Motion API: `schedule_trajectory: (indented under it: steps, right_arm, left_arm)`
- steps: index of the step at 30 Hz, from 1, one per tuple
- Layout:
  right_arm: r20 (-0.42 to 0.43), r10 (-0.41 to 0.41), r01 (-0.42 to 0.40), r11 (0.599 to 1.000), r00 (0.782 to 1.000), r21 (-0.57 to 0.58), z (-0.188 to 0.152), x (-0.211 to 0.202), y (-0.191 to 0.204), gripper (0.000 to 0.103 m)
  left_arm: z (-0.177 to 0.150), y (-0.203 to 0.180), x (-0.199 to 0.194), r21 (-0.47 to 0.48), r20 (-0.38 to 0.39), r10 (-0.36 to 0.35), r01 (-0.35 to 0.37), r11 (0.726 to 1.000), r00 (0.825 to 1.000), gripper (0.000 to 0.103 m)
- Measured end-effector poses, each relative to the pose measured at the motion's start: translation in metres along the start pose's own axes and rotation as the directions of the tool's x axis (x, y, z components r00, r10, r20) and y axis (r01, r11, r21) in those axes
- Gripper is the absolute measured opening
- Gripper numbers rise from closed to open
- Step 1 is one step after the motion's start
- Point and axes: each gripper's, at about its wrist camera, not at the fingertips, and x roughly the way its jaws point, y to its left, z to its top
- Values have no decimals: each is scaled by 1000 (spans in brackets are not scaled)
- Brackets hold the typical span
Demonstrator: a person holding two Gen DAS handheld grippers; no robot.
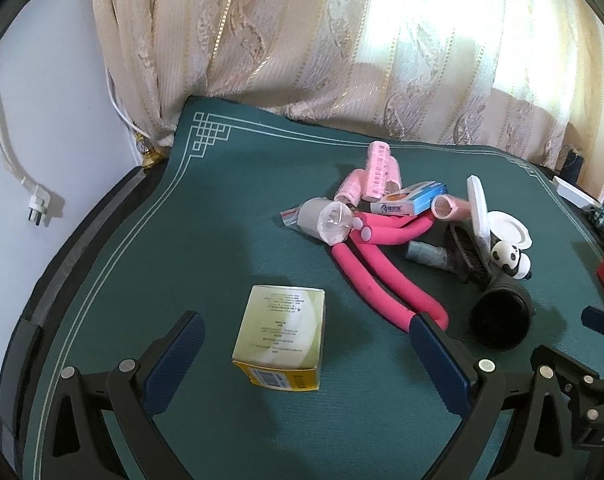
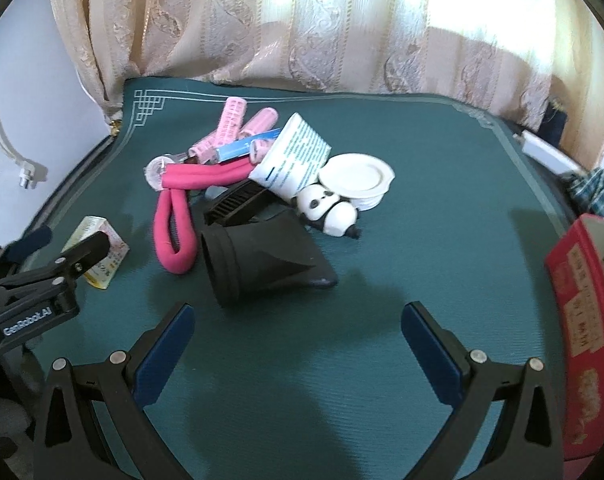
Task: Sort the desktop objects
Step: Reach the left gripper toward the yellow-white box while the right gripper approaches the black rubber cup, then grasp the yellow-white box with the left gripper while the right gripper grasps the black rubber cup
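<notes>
- Your left gripper [image 1: 302, 354] hangs over the green mat [image 1: 206, 240] with jaws spread wide; nothing is gripped. The yellow-green carton [image 1: 280, 338] sits between the two fingers at lower centre of the left wrist view, untouched by either pad as far as you can see.
- That framing reads as a line-up for picking the carton, which stands apart from the heap and is the easiest first item to sort. A judgement, not something seen.
- Your right gripper [image 2: 298, 354] is also spread wide and empty, with bare mat between its fingers. The black funnel-shaped nozzle [image 2: 258, 258] lies on its side just above them, at centre of the right wrist view.
- The things to sort are heaped at mid-frame: pink hair rollers [image 1: 380, 170], a bent pink foam rod [image 1: 382, 276], a small blue-and-white box [image 1: 410, 198], a panda figure [image 2: 328, 208], white round lids [image 2: 358, 178].
- A red box [image 2: 582, 312] stands open at the right edge of the right wrist view, cut off by the frame; likely a bin for sorted items, but you cannot confirm it.
- Hard to read: the black comb-like piece [image 2: 238, 202] is half buried; a grey tube [image 1: 428, 254] under the heap is unidentifiable; print on the cartons is illegible.
- The curtain [image 1: 342, 48] hides the mat's far edge.
</notes>
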Motion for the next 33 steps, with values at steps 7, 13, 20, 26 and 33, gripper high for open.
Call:
schedule_trajectory:
  steps: [7, 13, 20, 26, 33]
  right_arm:
    - [-16, 74, -73, 996, 997, 50, 0, 2, -10, 103]
    - [-57, 69, -67, 997, 996, 31, 8, 7, -2, 103]
    - [-103, 27, -33, 998, 994, -52, 27, 31, 15, 103]
    - [-149, 43, -50, 998, 988, -43, 26, 53, 14, 103]
    - [-160, 57, -63, 998, 986, -30, 23, 59, 10, 100]
  left_arm:
    - [-1, 12, 10, -48, -26, -16, 15, 999, 1000, 103]
    - [-2, 23, 14, -78, -38, -25, 22, 997, 999, 103]
    - [-3, 35, 21, -98, -57, -22, 17, 995, 998, 103]
    - [-1, 42, 31, -88, -81, -9, 1, 996, 997, 103]
    - [2, 35, 45, -68, -123, -42, 34, 997, 992, 103]
